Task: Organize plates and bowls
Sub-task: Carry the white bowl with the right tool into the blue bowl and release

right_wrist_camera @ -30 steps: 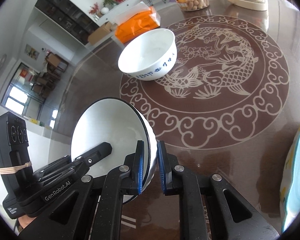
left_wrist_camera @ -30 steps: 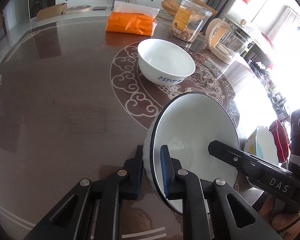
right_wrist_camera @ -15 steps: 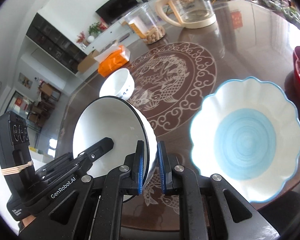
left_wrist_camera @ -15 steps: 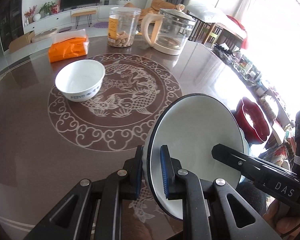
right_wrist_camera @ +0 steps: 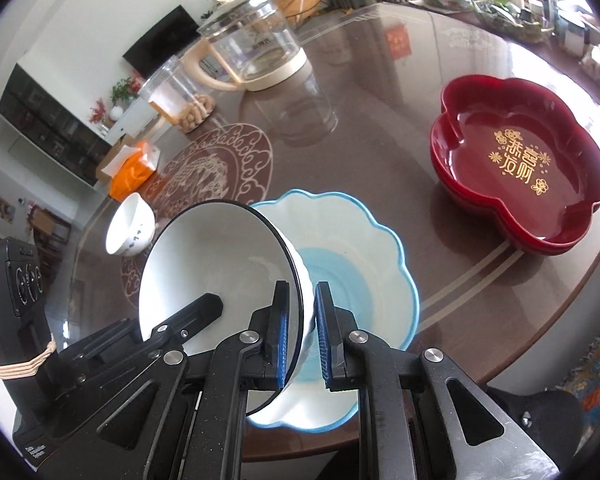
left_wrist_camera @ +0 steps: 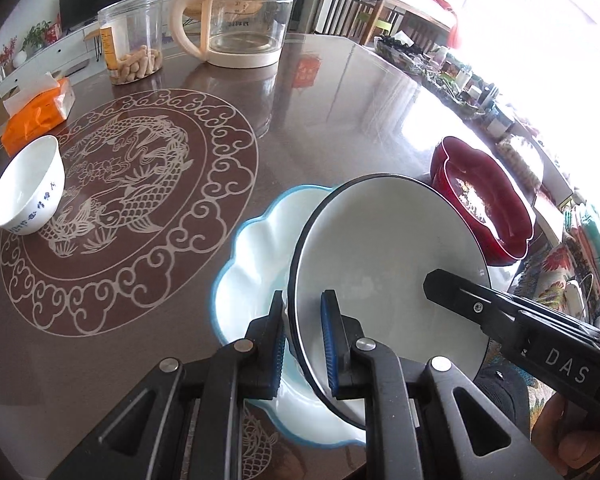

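left gripper clamped black-rimmed bowl rim | right gripper clamped opposite rim | bowl tilted over scalloped plate | red tray at 2 o'clock

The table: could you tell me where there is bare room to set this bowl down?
Bare table lies between the glass kettle, red tray and scalloped blue plate. The medallion beside the small bowl is free. The far edge is cluttered.
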The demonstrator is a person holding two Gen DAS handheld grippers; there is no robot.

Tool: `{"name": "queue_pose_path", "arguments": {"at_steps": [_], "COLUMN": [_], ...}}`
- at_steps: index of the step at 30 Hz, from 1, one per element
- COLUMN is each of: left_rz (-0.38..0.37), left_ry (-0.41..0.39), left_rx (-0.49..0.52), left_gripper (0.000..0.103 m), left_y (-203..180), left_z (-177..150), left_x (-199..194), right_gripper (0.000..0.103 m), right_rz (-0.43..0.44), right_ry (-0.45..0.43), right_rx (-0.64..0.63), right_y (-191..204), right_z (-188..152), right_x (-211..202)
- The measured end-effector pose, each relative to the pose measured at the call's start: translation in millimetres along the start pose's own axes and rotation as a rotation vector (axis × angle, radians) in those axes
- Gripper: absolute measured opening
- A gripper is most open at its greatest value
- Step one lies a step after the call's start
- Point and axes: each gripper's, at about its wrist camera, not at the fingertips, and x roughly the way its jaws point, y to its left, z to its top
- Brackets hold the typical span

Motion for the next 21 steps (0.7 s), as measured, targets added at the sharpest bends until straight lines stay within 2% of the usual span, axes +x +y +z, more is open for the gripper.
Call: {"name": "queue_pose_path", "arguments": {"at_steps": [8, 16, 21], "left_rz": [0.022, 0.018, 0.047], "left_ry": [0.043, 0.038, 0.013], "left_rx": [0.008, -0.010, -0.005], "left_gripper": [0.017, 0.017, 0.017], "left_y": [-6, 3, 2], "left_z": [-1, -3, -4], "left_x": [28, 30, 29], "right_gripper": [0.016, 0.016, 0.017], "right_rz": [-0.006, -0.004, -0.013], "right_ry": [0.035, 0.033, 0.023], "right_rx": [0.046, 0.034, 0.022], "right_y": [-27, -24, -19], "right_z": [-3, -3, -4], "right_x": [19, 25, 25]}}
